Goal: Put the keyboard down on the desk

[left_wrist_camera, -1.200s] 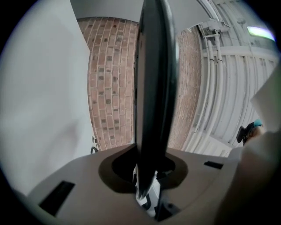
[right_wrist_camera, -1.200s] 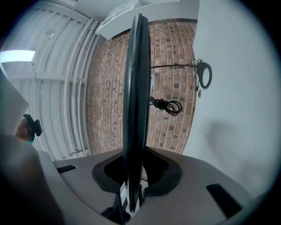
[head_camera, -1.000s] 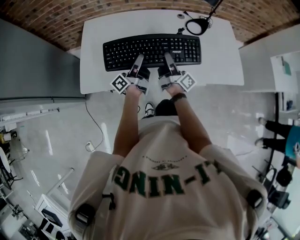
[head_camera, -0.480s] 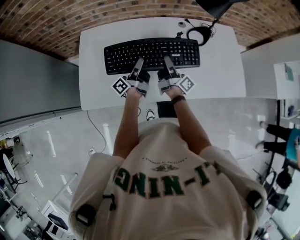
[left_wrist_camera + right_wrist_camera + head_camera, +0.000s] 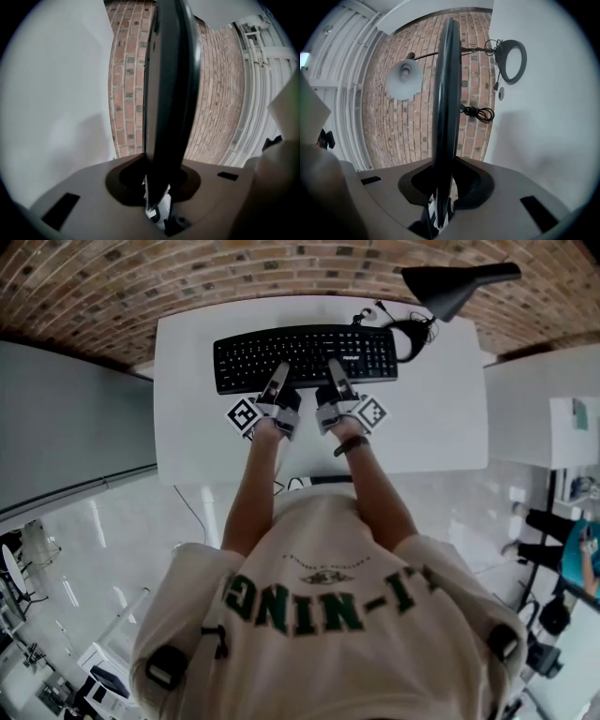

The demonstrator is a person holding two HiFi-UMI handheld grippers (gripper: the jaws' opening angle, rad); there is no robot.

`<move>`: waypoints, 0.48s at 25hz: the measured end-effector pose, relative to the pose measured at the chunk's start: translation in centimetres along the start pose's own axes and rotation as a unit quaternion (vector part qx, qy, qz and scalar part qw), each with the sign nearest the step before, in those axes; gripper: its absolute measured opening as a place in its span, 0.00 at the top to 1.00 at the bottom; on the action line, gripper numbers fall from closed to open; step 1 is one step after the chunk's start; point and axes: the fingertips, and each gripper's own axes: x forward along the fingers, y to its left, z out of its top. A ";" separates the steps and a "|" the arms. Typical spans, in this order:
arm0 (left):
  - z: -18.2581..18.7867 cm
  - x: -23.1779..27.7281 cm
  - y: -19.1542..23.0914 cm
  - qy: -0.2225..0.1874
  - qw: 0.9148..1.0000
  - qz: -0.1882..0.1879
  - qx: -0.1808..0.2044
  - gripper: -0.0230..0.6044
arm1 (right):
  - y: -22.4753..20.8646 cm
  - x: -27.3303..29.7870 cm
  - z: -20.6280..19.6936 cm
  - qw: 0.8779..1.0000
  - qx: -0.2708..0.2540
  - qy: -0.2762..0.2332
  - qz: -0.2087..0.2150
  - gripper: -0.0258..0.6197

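Keyboard vs grippers: keyboard (image 5: 305,357) is pinched by its near long edge in both sets of jaws. The left gripper (image 5: 280,369) takes it left of ctr, the right gripper (image 5: 333,366) right of ctr. The rest reaches away from the person.
Left gripper: left gripper (image 5: 157,208) jaws are clamped on the thin edge. The keyboard (image 5: 168,93) runs edge-on straight out from them.
Right gripper: right gripper (image 5: 439,213) is likewise pressed onto the edge. The keyboard (image 5: 445,93) shows as a narrow dark blade.
Keyboard vs desk: over the far half of the desk (image 5: 441,409), not resting on it. Both gripper views show brick wall (image 5: 126,93) btwn keyboard & desk top.
Look: black, full-size, num pad at the right end, keys up, long side approx parallel to desk's far edge.
Also at desk: lamp (image 5: 459,282) over the far right corner, w/ a black ring (image 5: 511,61) lying on the desk top. Coiled cable (image 5: 478,112) near desk's far edge.
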 end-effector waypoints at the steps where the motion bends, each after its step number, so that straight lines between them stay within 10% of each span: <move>1: 0.2 0.3 0.4 -0.004 1.000 0.004 -0.005 0.86 | -0.4 0.4 0.1 1.000 0.004 0.003 -0.004 0.86; 12: 2.7 1.5 6.7 -0.008 0.997 0.076 -0.013 0.86 | -7.1 3.0 -0.4 0.995 0.056 0.024 -0.082 0.86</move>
